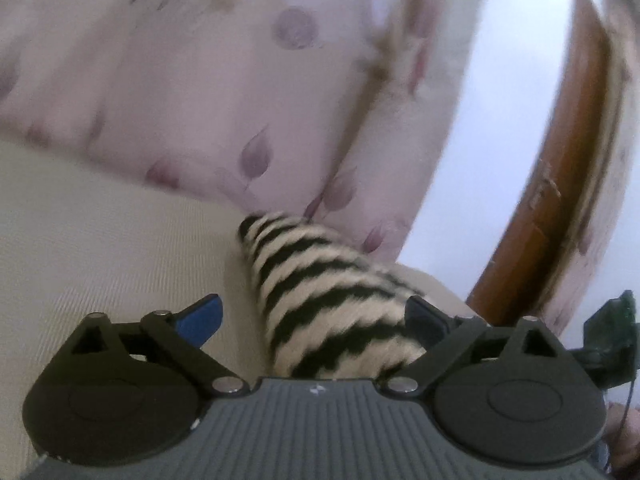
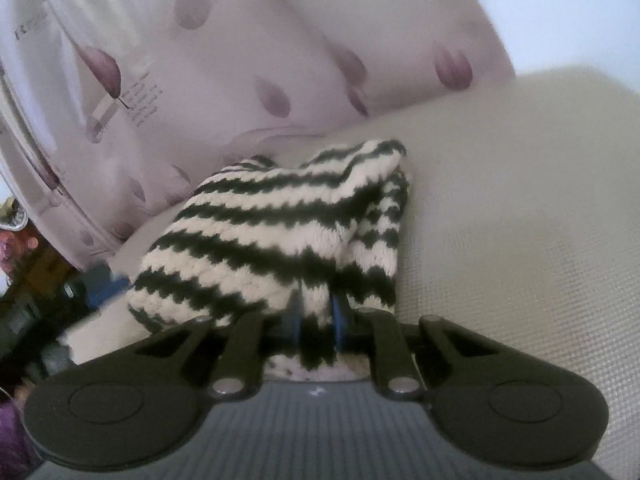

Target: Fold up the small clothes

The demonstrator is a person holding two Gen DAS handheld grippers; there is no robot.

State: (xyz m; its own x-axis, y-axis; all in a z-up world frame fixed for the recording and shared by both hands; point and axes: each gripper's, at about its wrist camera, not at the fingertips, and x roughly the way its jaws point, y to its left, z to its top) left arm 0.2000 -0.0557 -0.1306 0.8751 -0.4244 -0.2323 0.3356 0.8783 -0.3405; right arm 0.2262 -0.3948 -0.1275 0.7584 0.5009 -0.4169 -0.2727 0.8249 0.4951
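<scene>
1. Cream woven-textured upholstered surface (image 1: pixel 100 240): the carrier of the item. It fills the left half of the left wrist view and the right half of the right wrist view (image 2: pixel 520 200).
2. Left gripper (image 1: pixel 316 320), black linkage arms with blue finger pads (image 1: pixel 202 322): jaws spread wide. The left pad stands clear of the knit over bare cream surface; the right pad lies against the side of the knit. Nothing is clamped between them.
3. Black-and-cream striped knitted garment (image 1: pixel 320 296): in the left wrist view it is a rolled or bunched length running from the gripper body away toward the curtain, lying on the cream surface close to its far edge. In the right wrist view (image 2: pixel 272 232) it is a loose heap with a doubled fold on its right side, resting on the same surface.
4. Right gripper (image 2: pixel 316 320), same build: jaws drawn close together, pinching a narrow fold of the striped knit between the blue pads (image 2: pixel 338 316).
5. Pale lilac curtain printed with purple leaf shapes (image 1: pixel 180 100): behind the far edge of the surface, also seen in the right wrist view (image 2: pixel 240 60).
6. Brown wooden frame (image 1: pixel 560 200): right side of the left wrist view, beyond the curtain; blurred.
</scene>
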